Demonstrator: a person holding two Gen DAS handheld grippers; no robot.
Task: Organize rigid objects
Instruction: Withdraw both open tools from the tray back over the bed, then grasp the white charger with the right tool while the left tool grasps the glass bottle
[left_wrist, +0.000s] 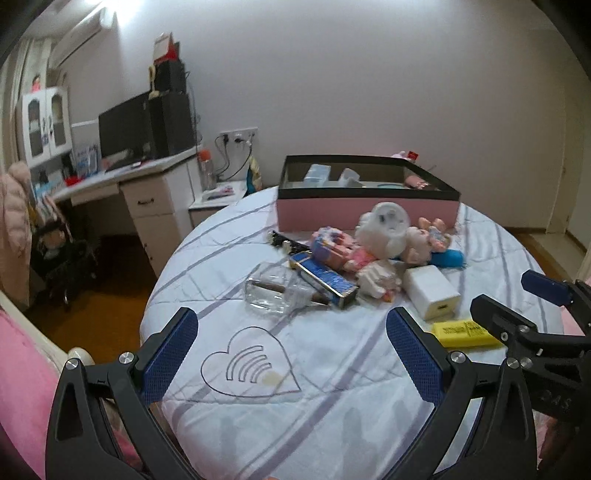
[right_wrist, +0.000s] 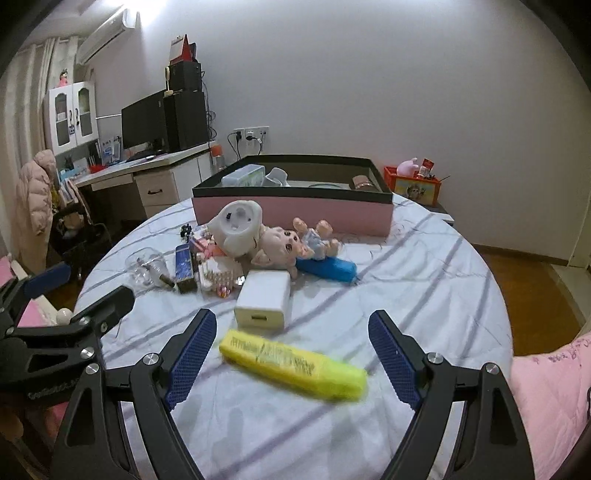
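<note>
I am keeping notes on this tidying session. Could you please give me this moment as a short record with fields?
surface: bed with white striped sheet
container: pink box, open, some items inside
nearest item: yellow highlighter, lying between the right gripper fingers, not gripped
behind it: white charger
pile: pig doll, blue box, glass ashtray
left gripper: open, empty

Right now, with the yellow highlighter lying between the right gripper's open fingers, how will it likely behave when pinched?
The yellow highlighter looks like rigid plastic, so it should stay stiff. It looks small and probably light. Lying flat on the soft bedsheet, it seems unlikely to roll.
</note>
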